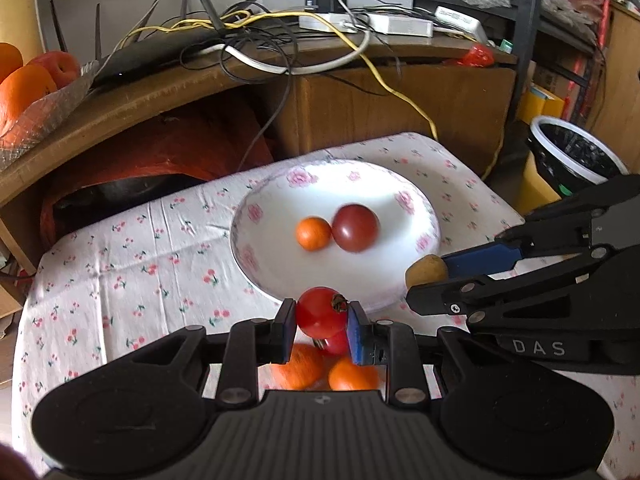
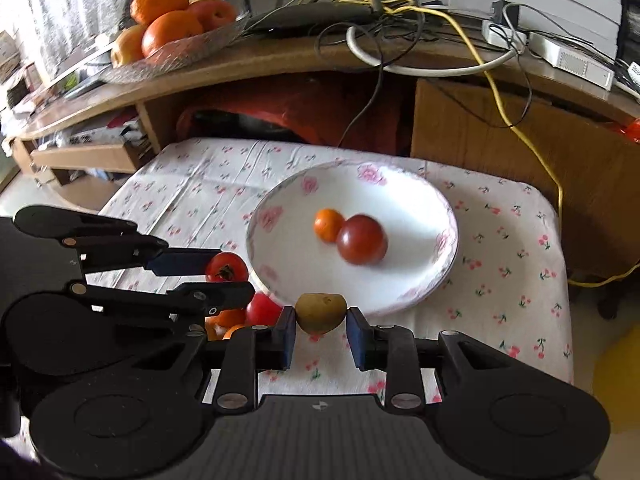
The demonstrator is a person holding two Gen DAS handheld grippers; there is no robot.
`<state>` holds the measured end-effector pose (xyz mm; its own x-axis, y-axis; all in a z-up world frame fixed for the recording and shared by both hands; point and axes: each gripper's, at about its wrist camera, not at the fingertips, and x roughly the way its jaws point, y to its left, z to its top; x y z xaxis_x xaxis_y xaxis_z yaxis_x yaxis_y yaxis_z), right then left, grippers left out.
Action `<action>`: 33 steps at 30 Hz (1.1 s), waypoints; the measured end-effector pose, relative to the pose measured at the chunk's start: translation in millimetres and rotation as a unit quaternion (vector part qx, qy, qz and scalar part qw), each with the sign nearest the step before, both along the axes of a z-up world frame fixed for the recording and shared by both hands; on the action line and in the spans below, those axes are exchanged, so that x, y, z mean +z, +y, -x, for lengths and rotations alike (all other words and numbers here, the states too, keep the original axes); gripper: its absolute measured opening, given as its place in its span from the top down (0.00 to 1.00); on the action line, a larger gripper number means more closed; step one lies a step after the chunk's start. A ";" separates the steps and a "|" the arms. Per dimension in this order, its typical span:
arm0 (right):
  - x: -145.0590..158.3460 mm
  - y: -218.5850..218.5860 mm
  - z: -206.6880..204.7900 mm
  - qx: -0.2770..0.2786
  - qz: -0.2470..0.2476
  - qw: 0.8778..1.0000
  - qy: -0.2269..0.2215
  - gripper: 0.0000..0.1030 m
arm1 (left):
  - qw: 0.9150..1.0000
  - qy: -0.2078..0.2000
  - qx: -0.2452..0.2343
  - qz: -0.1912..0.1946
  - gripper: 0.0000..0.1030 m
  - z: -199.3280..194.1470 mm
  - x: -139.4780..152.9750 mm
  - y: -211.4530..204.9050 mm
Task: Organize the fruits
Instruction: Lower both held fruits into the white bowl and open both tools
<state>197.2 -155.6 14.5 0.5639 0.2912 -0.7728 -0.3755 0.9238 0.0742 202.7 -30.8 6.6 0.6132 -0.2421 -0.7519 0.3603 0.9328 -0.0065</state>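
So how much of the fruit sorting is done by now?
Partly done. The plate already holds a small orange and a dark red tomato. In hand: the left gripper grips a red tomato, and the right gripper grips a yellow-brown fruit, both near the plate's front rim. Left: a small pile of oranges on the cloth.

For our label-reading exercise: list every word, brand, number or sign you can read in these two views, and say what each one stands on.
"DAS": pale raised letters on the black body of the right gripper, seen in the left wrist view.
A small round emblem on the ribbed body of each gripper: a sign only, no letters readable.
The white power strips on the desk: any print is too small to read.
Nothing else is legible.
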 end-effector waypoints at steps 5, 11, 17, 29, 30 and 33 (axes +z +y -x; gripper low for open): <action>-3.1 -1.4 -13.5 -0.012 -0.006 1.000 -0.004 0.76 | 1.000 0.003 0.014 0.007 0.67 -15.9 -4.3 1.8; -11.2 -2.5 -22.2 -0.017 -0.003 1.000 -0.003 0.76 | 1.000 0.004 0.014 0.000 0.67 -24.5 -12.0 -0.8; -16.2 -2.5 -29.6 -0.021 -0.001 1.000 -0.002 0.75 | 1.000 0.007 0.019 0.002 0.67 -31.6 -17.1 -0.1; -19.5 -1.5 -33.5 -0.022 0.003 1.000 -0.004 0.74 | 1.000 0.006 0.023 -0.003 0.66 -35.0 -22.2 -2.0; -19.4 -1.2 -33.5 -0.022 0.003 1.000 -0.005 0.74 | 1.000 0.006 0.023 -0.002 0.66 -35.1 -22.2 -2.1; -19.1 -1.3 -33.5 -0.023 0.003 1.000 -0.007 0.74 | 1.000 0.007 0.025 -0.002 0.65 -35.7 -22.1 -1.9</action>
<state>230.7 -156.9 -4.6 0.5871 0.2597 -0.7667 -0.3327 0.9409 0.0638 238.5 -32.6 -15.6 0.6145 -0.2089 -0.7607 0.3131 0.9497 -0.0079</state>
